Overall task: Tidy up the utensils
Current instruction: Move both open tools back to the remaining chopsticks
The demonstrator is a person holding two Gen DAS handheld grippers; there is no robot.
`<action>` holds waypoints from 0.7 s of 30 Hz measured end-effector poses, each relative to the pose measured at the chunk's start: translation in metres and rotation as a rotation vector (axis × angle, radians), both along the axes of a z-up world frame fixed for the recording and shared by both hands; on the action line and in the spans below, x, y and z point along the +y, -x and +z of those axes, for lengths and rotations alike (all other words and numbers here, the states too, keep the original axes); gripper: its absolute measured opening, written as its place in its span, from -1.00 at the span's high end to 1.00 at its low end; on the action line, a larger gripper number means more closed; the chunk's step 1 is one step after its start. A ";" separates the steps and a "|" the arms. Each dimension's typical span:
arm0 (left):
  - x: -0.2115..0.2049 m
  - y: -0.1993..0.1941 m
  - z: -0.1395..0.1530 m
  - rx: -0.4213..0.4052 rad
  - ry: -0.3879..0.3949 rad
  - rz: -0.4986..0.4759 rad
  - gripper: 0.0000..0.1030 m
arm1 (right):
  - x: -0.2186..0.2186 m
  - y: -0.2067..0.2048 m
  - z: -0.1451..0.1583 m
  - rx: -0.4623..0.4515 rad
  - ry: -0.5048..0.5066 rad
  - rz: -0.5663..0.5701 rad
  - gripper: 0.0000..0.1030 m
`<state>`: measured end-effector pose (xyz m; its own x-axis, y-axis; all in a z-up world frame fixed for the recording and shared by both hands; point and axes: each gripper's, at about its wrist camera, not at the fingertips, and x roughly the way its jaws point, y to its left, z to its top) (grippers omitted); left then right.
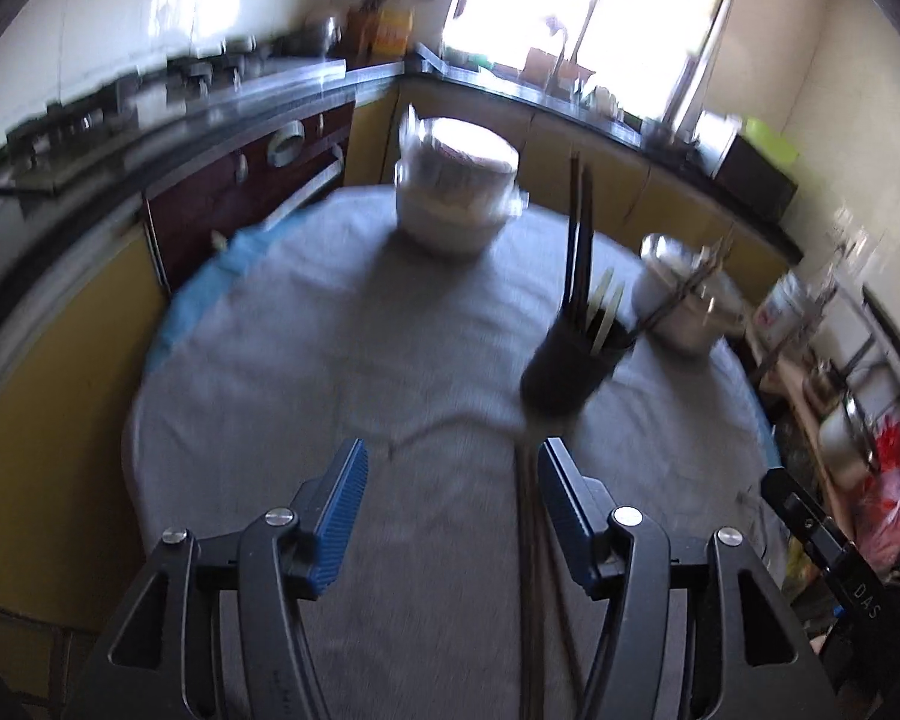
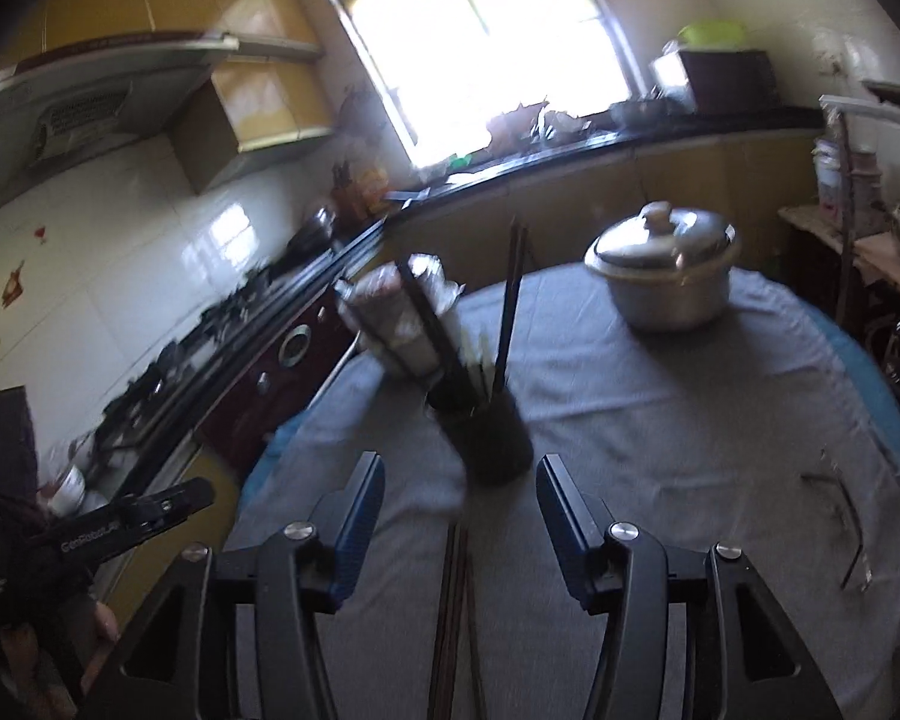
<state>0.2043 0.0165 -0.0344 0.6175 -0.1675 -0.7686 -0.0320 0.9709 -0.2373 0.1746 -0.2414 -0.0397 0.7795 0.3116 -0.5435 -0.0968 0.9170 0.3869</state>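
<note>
1. Left gripper (image 1: 453,516): fingers spread wide, pads pressing nothing; dark chopsticks (image 1: 531,570) lie on the bench (image 1: 306,324) just inside the right finger.
2. Right gripper (image 2: 461,534): fingers wide, empty; chopsticks on the cloth between them.
3. Black holder (image 2: 489,438) stands just beyond the fingertips, sticks upright inside.
4. Pot (image 2: 666,276) sits farther off, right.

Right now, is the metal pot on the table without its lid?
No, the metal pot wears its lid, knob on top.
</note>
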 end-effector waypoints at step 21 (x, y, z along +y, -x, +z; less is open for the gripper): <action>0.001 -0.036 -0.091 0.228 0.067 -0.027 -0.16 | 0.061 -0.092 -0.126 0.432 0.219 0.304 0.45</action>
<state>0.2405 0.0176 -0.1251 0.4238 -0.2364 -0.8744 -0.0669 0.9546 -0.2905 0.2668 -0.1807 -0.1661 0.3652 0.3315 -0.8699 -0.2439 0.9359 0.2543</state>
